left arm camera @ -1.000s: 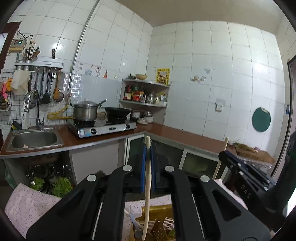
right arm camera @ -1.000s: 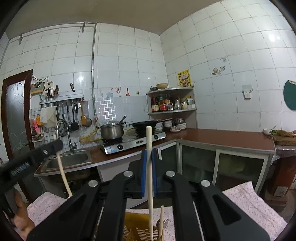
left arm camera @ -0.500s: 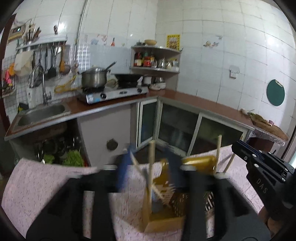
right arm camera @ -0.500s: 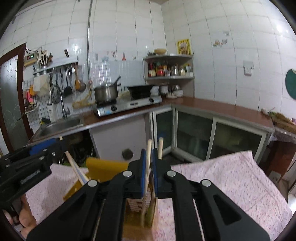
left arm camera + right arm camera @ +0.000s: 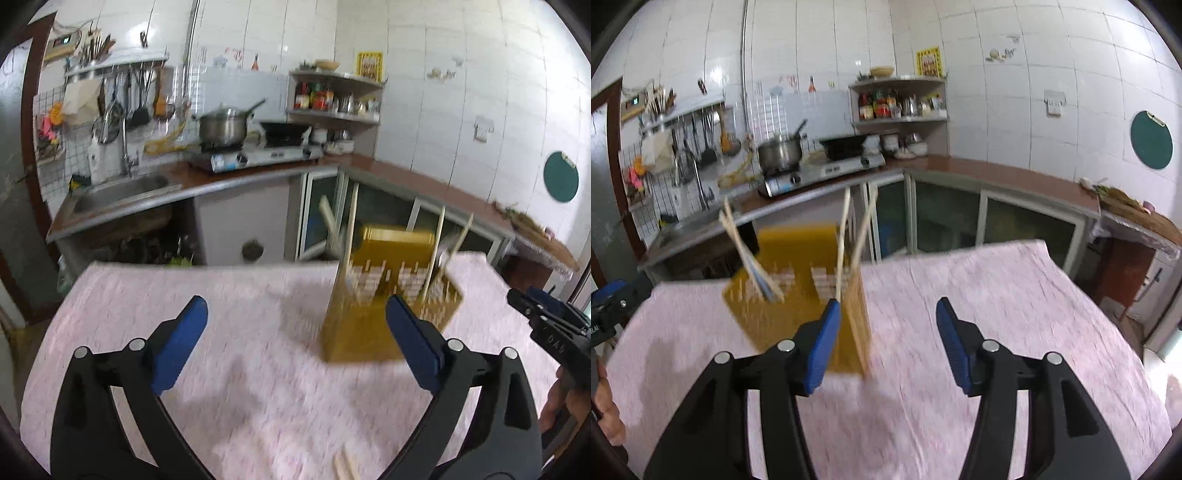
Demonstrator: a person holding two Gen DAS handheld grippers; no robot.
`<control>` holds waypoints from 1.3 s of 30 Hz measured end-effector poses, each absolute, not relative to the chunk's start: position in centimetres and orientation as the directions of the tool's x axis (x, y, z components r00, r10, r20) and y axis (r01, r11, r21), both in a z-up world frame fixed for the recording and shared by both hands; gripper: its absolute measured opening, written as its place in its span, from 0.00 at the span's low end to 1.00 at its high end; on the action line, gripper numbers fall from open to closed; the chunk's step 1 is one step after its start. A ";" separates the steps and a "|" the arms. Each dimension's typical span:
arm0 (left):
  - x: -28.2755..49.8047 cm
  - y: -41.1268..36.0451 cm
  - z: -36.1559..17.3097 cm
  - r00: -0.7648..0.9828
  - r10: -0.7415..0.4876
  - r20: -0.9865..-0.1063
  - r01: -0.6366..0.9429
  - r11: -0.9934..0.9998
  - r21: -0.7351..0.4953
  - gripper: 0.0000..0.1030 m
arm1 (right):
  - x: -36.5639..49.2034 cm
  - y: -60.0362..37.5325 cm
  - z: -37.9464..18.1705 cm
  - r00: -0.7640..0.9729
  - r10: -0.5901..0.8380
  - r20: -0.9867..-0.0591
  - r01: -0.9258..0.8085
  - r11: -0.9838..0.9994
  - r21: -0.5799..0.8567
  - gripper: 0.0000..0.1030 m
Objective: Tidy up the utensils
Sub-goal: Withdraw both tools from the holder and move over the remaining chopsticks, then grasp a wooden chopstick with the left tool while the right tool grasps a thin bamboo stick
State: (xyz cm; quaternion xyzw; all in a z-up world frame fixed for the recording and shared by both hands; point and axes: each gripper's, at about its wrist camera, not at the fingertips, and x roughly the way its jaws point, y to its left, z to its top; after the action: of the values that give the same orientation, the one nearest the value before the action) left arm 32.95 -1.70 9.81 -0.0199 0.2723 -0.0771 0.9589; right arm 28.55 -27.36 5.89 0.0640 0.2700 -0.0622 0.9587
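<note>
Matt pink cloth table cover [image 5: 258, 387]; yellow slotted plastic utensil holder [image 5: 798, 295]; pale wooden chopsticks [image 5: 842, 236]; glossy white wall tiles [image 5: 1015, 92].

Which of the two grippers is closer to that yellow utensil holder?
Right. The right gripper has one finger just before the yellow utensil holder; the left gripper sits farther back, the holder beyond its right finger.

Each camera sits on a gripper and looks forward and a bit down, close over the pink desk [image 5: 258, 369]. In the left view the yellow holder [image 5: 373, 314] is right of middle; in the right view it is left of middle [image 5: 798, 306]. Both share the far kitchen counter [image 5: 997, 173].
</note>
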 end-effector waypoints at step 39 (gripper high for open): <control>26.8 -3.9 -4.9 0.482 -0.157 -0.862 0.137 0.985 -0.104 0.57 | 21.2 -22.2 -5.7 0.565 0.148 -0.812 0.049 0.976 0.212 0.40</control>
State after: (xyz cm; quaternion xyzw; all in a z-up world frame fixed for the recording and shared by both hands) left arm 26.76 -3.92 -4.93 -0.0104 0.5017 -0.0854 0.8608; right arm 21.22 -22.21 -5.66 0.1057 0.4657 0.0284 0.8781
